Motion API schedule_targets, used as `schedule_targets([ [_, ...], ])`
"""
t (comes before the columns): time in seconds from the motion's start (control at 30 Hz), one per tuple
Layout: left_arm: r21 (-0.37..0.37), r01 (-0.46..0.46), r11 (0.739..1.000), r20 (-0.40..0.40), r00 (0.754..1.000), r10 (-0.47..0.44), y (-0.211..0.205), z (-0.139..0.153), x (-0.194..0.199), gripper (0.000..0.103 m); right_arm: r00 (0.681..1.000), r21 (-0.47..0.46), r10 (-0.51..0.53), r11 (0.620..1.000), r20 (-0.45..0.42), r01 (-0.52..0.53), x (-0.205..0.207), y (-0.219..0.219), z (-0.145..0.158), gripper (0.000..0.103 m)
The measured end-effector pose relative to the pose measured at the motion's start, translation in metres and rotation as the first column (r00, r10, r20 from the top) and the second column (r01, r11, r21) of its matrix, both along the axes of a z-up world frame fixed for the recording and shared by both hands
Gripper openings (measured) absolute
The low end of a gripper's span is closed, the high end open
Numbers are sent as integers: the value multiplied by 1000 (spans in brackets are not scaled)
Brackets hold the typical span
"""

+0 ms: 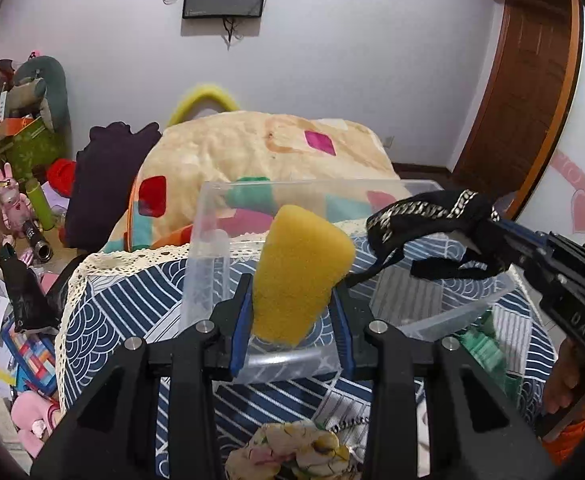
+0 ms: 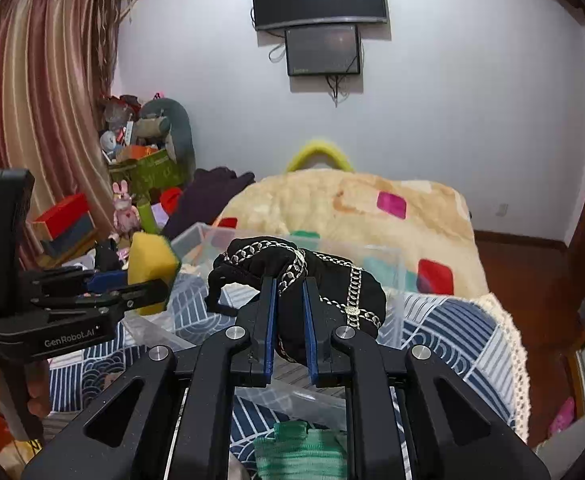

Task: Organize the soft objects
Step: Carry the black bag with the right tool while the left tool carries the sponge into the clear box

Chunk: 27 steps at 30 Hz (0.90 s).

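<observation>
My left gripper (image 1: 292,300) is shut on a yellow sponge (image 1: 298,276) and holds it above the near edge of a clear plastic bin (image 1: 212,216). The sponge also shows in the right wrist view (image 2: 148,264). My right gripper (image 2: 288,284) is shut on a black cloth with silver chain trim (image 2: 324,280) and holds it over the bin (image 2: 392,264). In the left wrist view that cloth (image 1: 424,216) hangs over the bin's right side, held by the right gripper (image 1: 492,228).
The bin stands on a table with a blue patterned cloth (image 1: 140,280). A floral fabric piece (image 1: 292,452) and a green knitted item (image 2: 300,452) lie near the front edge. A bed with a cream blanket (image 1: 252,148) is behind. Clutter and toys (image 1: 20,208) fill the left floor.
</observation>
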<state>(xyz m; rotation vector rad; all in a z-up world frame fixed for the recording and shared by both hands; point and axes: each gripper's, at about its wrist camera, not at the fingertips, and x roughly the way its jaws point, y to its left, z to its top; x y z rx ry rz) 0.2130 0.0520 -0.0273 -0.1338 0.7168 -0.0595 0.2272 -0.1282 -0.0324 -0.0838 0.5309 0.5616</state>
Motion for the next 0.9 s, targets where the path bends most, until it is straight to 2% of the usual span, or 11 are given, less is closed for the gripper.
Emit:
schedule_targets([
  [0.2, 51, 30, 998, -57, 998, -27, -11, -13, 20, 36, 998, -45, -39, 998, -50, 37, 12, 4, -14, 11],
  [0.33, 90, 50, 995, -66, 997, -44, -17, -18, 24, 36, 993, -63, -44, 997, -105, 38, 22, 6, -19, 12],
  [0.43, 83, 52, 995, -75, 996, -46, -17, -19, 26, 44, 992, -82, -39, 996, -123, 29, 24, 9, -22, 13],
  [0.53, 84, 46, 995, -82, 996, -39, -15, -19, 28, 60, 991, -94, -27, 995, -130, 15, 24, 11, -24, 17],
  [0.7, 38, 42, 998, -73, 997, -39, -7, -17, 24, 61, 993, -108, -4, 994, -121, -10, 19, 12, -21, 20],
  [0.8, 47, 45, 998, -57, 997, -42, -9, -14, 17, 62, 993, -107, 6, 994, -117, -19, 17, 13, -18, 21],
  [0.87, 60, 54, 997, -44, 998, -52, -13, -10, 11, 65, 994, -110, 8, 994, -107, -20, 12, 14, -15, 25],
  [0.9, 66, 59, 996, -36, 998, -57, -15, -7, 8, 66, 995, -109, 7, 994, -100, -18, 10, 13, -13, 31],
])
